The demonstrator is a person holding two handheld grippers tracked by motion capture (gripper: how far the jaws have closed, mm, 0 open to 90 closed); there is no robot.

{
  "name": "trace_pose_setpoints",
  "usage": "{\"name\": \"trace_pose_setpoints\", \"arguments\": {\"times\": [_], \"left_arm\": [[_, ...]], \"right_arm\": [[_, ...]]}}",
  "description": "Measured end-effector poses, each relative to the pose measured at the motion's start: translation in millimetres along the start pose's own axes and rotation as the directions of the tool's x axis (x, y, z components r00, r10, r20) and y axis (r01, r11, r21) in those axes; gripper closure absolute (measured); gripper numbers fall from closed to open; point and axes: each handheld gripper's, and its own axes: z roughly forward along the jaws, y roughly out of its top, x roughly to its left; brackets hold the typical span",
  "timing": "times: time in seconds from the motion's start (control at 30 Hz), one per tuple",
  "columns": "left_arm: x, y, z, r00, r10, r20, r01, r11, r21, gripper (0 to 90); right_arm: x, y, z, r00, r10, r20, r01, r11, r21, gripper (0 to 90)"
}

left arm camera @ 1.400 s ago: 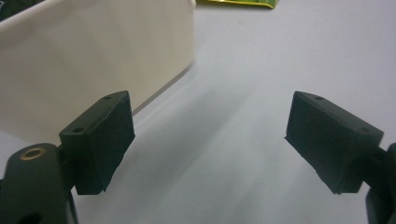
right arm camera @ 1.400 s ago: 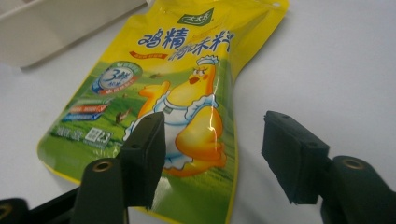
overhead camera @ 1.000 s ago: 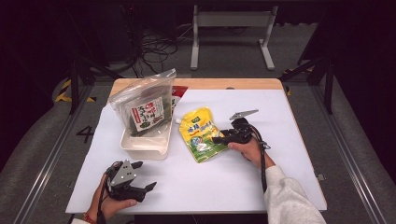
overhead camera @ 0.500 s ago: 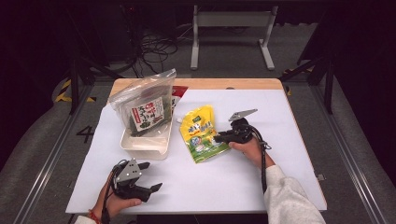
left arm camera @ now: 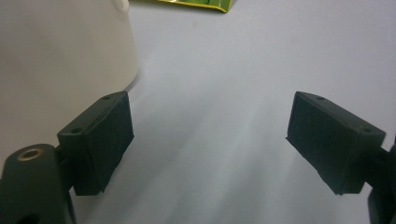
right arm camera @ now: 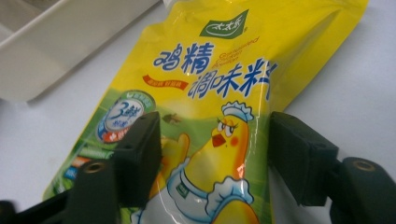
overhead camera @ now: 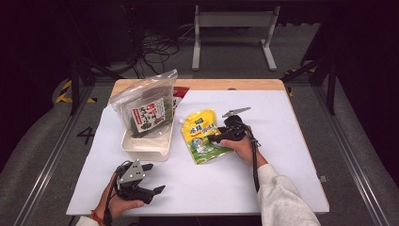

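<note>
Your right gripper point(overhead camera: 217, 138) sits over the yellow pouch point(overhead camera: 202, 136), which lies flat near the middle of the table point(overhead camera: 282, 179), its top pointing toward the far edge. In the right gripper view the pouch point(right arm camera: 219, 107) lies under and between your two black jaws, which have just been opening; they stand part-way apart, one over the pouch's printed front and the other at its edge, and whether the pads touch the film you cannot tell from here. Just beside the pouch, toward the left edge, stands the white tray point(overhead camera: 143, 146), with a clear bag of dark seaweed point(overhead camera: 143, 110) leaning up out of it. Your left gripper point(overhead camera: 153, 181) rests low by the near edge, toward the near left corner, well apart from the pouch. In the left gripper view its jaws gape wide over bare table with nothing between them, and the tray's white wall point(left arm camera: 60, 46) rises just beside one jaw.
</note>
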Motion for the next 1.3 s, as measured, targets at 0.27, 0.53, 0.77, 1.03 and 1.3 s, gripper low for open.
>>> {"name": "trace_pose_setpoints", "arguments": {"times": [0.27, 0.53, 0.77, 1.03, 1.3], "left_arm": [[1.3, 1.0, -0.7, 0.9999, -0.013, -0.008, 0.013, 0.9999, -0.01, 15.2], [-1.6, 8.4, 0.7, 0.9984, -0.046, 0.032, 0.047, 0.9983, -0.035, 15.5], [-2.9, 16.5, 4.9, 0.9962, -0.076, 0.043, 0.077, 0.9963, -0.037, 16.1], [-9.4, 27.8, 13.8, 0.997, -0.059, 0.051, 0.061, 0.9973, -0.04, 16.5], [-15.3, 50.4, 31.4, 0.9939, -0.081, 0.075, 0.085, 0.9943, -0.063, 16.5]], "right_arm": [[9.2, 6.7, -5.3, 0.9948, -0.099, 0.022, 0.099, 0.995, 0.017, 81.0], [25.7, -13.3, -25.4, 0.9837, -0.176, 0.036, 0.178, 0.982, -0.065, 85.1], [38.2, -31.9, -57.8, 0.977, -0.207, 0.05, 0.213, 0.959, -0.186, 85.4], [59.6, -50.7, -76.9, 0.9678, -0.246, 0.055, 0.252, 0.933, -0.257, 85.5], [83.9, -55.1, -87.1, 0.952, -0.304, 0.035, 0.301, 0.907, -0.294, 85.4]]}}
